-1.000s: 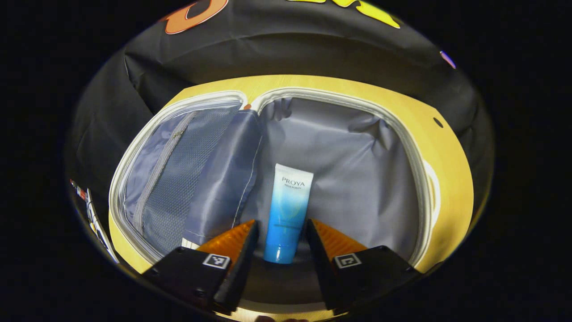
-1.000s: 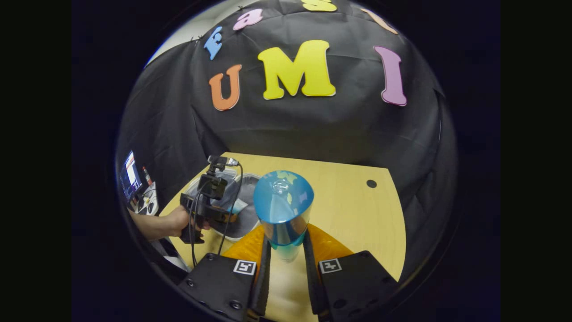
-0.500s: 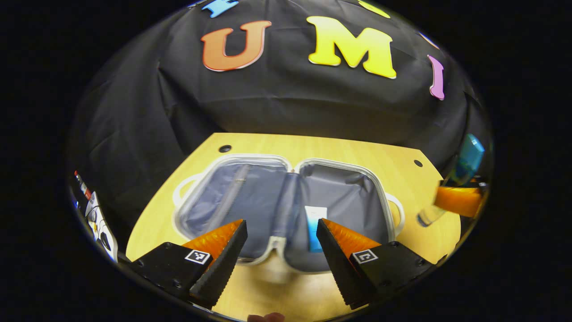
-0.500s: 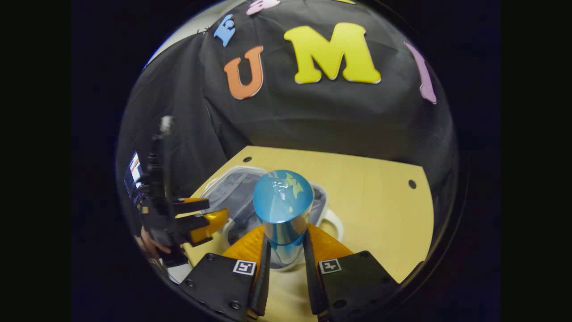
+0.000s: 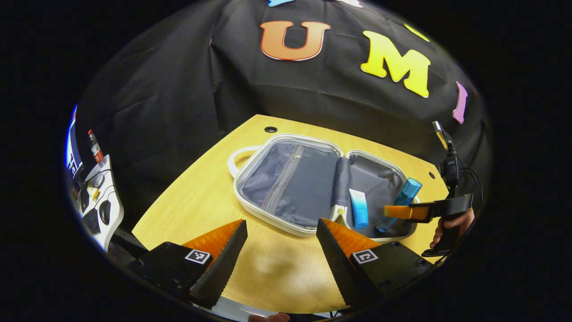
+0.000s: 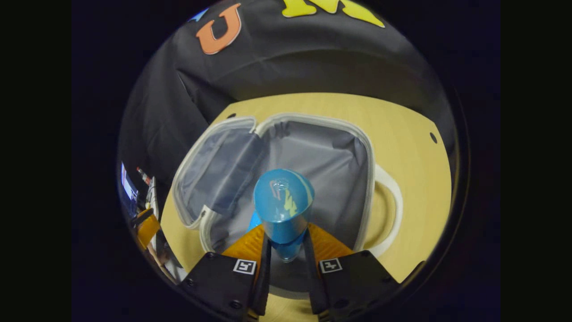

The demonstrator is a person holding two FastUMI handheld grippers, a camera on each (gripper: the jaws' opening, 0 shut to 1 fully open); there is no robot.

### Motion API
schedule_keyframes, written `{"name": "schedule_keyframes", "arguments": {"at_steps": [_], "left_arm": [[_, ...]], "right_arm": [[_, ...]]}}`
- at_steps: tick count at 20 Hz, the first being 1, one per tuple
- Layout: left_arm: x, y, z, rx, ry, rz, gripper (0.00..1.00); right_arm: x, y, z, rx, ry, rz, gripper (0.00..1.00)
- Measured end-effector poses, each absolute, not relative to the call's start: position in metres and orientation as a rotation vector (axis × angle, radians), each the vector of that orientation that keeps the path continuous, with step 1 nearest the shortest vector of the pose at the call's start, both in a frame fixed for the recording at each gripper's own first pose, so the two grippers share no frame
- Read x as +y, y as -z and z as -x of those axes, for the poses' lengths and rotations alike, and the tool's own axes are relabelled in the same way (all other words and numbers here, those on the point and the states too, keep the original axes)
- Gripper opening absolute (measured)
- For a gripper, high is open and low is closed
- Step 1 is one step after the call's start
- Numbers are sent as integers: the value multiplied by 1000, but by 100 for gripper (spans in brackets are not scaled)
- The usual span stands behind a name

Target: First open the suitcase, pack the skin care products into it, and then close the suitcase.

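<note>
Left gripper point(image 5: 281, 241): withdrawn over tabletop point(image 5: 187, 210), jaws apart, empty; tube point(image 5: 359, 208) left in open suitcase point(image 5: 286, 226). Right gripper point(image 6: 286, 250): clamped on bottle point(image 6: 283, 203), now lowered into suitcase; release next.

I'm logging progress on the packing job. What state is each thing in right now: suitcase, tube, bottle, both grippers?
Suitcase: open flat on the table, both halves lining-up.
Tube: lying in the suitcase's right half, released.
Bottle: held tilted over the right half, cap up.
Left gripper: open, empty, above the table short of the suitcase.
Right gripper: shut on the bottle.
</note>
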State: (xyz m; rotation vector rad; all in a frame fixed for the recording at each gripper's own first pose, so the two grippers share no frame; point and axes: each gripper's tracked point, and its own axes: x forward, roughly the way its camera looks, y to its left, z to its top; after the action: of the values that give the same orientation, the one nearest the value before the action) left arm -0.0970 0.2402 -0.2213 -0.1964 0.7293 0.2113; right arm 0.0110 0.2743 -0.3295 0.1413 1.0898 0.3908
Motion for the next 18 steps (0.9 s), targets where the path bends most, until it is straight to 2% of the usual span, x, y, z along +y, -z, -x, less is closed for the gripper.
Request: {"name": "schedule_keyframes", "arguments": {"at_steps": [2, 3, 4, 10, 18], "left_arm": [[249, 221, 96, 724, -224, 202, 99], [251, 222, 96, 722, -226, 207, 99], [251, 223, 97, 724, -224, 220, 99], [251, 214, 88, 709, -195, 206, 99], [242, 203, 72, 690, -140, 197, 99]], "right_arm": [[275, 332, -20, 1091, -367, -166, 35], [277, 335, -23, 1094, -361, -164, 31], [279, 336, -29, 1096, -348, -160, 35], [277, 363, -37, 1202, -217, -147, 35], [279, 365, -36, 1211, -184, -61, 37]]}}
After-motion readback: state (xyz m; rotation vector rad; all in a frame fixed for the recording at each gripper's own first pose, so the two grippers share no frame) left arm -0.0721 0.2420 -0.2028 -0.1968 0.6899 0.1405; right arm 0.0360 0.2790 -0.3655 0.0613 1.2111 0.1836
